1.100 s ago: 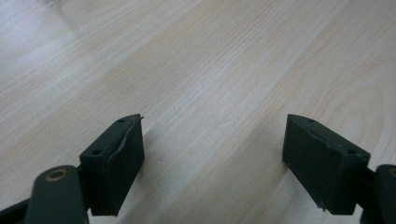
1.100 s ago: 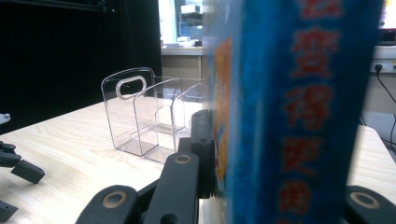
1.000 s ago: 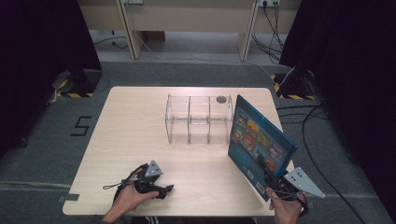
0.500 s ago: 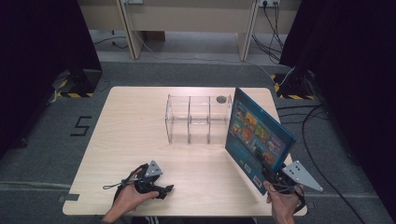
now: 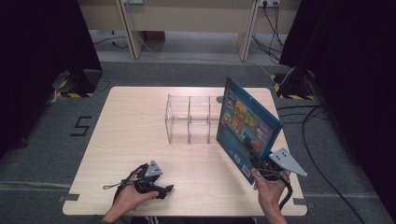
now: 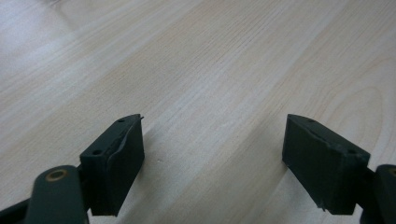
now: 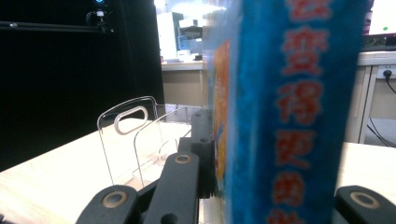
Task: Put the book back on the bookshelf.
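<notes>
Carry step in hand. Right gripper clamped on the lower corner of a blue picture book, held upright and tilted above the table, just beside the clear acrylic file rack. Left gripper rested on the tabletop near the front edge, jaws apart, holding nothing. Judged next: square the book with a rack slot and lower it between the dividers.

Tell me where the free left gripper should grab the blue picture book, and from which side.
Judging by its pose, the blue hardcover picture book stands tilted, its near bottom corner already clamped by the right gripper. The left gripper, jaws open, would best pinch the bare top edge from the left, away from the clear acrylic rack.
</notes>
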`<control>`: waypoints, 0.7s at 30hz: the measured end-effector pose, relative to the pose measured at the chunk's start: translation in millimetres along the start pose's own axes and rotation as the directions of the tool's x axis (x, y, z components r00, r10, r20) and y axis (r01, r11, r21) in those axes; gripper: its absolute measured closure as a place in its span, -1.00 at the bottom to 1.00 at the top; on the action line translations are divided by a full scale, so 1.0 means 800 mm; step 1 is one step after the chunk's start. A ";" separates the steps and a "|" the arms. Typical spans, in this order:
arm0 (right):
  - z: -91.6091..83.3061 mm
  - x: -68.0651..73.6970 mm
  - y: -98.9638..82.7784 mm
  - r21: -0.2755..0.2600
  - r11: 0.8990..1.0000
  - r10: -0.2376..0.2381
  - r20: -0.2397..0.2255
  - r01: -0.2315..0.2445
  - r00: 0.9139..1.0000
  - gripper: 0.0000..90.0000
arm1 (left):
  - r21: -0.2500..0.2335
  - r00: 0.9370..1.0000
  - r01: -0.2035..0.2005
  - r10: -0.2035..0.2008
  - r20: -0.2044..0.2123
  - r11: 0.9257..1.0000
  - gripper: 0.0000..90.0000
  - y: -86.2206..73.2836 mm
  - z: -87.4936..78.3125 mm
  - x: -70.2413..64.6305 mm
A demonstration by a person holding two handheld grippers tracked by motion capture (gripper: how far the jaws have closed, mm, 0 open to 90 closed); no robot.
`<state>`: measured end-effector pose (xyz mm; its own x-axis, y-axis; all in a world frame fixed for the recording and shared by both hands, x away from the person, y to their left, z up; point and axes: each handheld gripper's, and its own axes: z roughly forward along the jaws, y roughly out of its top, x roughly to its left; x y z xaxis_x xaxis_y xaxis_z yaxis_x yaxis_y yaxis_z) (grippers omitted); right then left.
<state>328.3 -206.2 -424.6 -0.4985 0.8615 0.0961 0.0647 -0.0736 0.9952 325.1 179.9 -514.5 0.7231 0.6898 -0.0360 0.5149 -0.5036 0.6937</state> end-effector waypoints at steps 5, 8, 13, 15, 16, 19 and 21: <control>0.015 0.007 0.002 -0.005 1.000 -0.027 0.029 0.028 0.999 0.85 | 0.001 1.000 0.001 -0.001 0.001 1.000 -0.56 0.000 0.000 0.000; 0.025 0.009 0.004 -0.013 0.999 -0.030 0.045 0.030 0.999 0.85 | 0.002 1.000 0.001 -0.001 0.001 1.000 -0.56 0.000 0.000 0.000; 0.043 0.011 0.003 -0.015 1.000 -0.026 0.081 0.027 0.996 0.85 | 0.001 1.000 0.001 -0.001 0.002 1.000 -0.56 0.000 0.000 0.000; 0.049 0.012 0.002 -0.017 0.999 -0.029 0.097 0.031 0.995 0.85 | 0.002 1.000 -0.001 0.001 0.001 1.000 -0.56 0.000 0.000 0.000; 0.052 0.012 0.002 -0.018 0.999 -0.033 0.103 0.035 0.994 0.85 | 0.003 1.000 -0.002 0.002 0.000 1.000 -0.56 0.000 0.000 0.000; 0.061 0.013 0.000 -0.016 0.999 -0.041 0.116 0.043 0.992 0.85 | 0.003 1.000 -0.002 0.002 0.001 1.000 -0.56 0.000 0.000 0.000; 0.067 0.013 0.000 -0.017 0.999 -0.037 0.121 0.039 0.992 0.85 | 0.004 1.000 -0.004 0.004 -0.001 1.000 -0.56 0.000 0.000 0.000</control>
<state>369.4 -170.6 -424.6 -0.3920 0.9182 0.0566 0.0305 -0.0485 0.9984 324.8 180.1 -514.4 0.7249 0.6881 -0.0325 0.5135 -0.5084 0.6913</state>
